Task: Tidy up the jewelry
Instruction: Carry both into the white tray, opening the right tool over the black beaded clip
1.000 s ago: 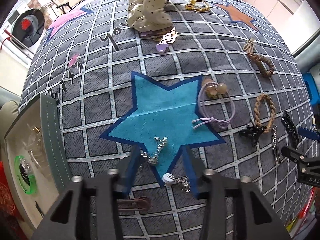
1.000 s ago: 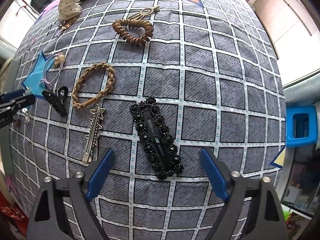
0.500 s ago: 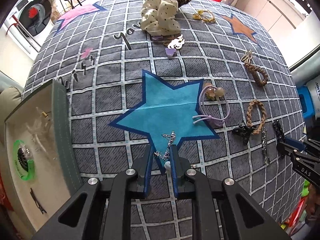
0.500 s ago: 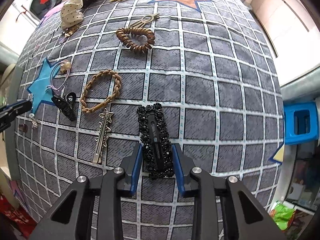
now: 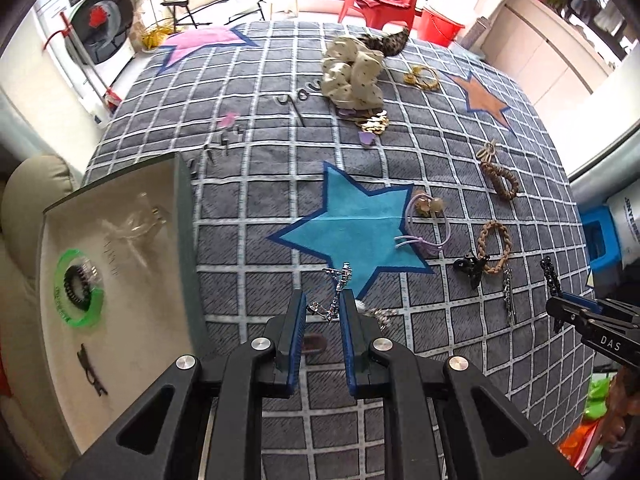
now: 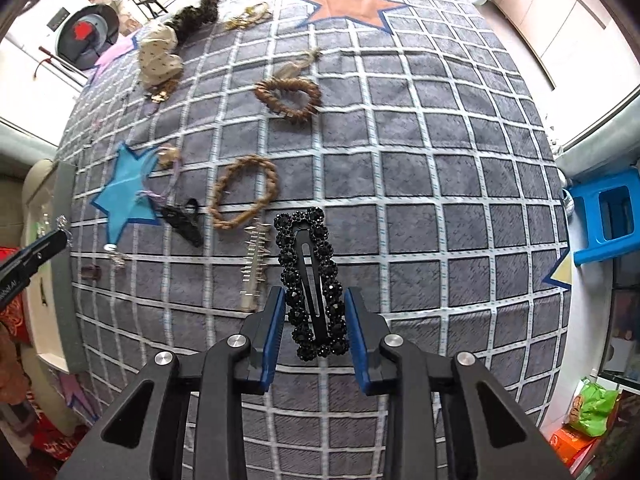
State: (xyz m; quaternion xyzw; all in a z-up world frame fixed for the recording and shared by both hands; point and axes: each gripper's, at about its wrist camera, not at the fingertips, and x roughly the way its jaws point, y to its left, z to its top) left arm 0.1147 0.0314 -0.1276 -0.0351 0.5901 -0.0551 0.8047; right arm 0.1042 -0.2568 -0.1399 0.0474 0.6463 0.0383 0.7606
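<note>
So the tabletop (image 5: 248,240) is covered in a grey grid cloth with blue, pink and orange stars. The left gripper (image 5: 323,308) has its jaws clamped on a silver chain (image 5: 338,284), lifted just off the blue star (image 5: 360,232), beside an open box (image 5: 132,264). The right gripper (image 6: 315,312) pinches a black beaded clip (image 6: 310,280). Hair ties and a scrunchie (image 5: 354,74) are scattered around. Red chair (image 5: 380,0) and washing machine (image 5: 100,28) out back, blue stool (image 6: 608,216) on the right.

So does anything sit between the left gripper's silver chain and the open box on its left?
Nothing visible does. The left gripper holds the silver chain above the checked blanket, and only bare blanket separates it from the box wall.
</note>
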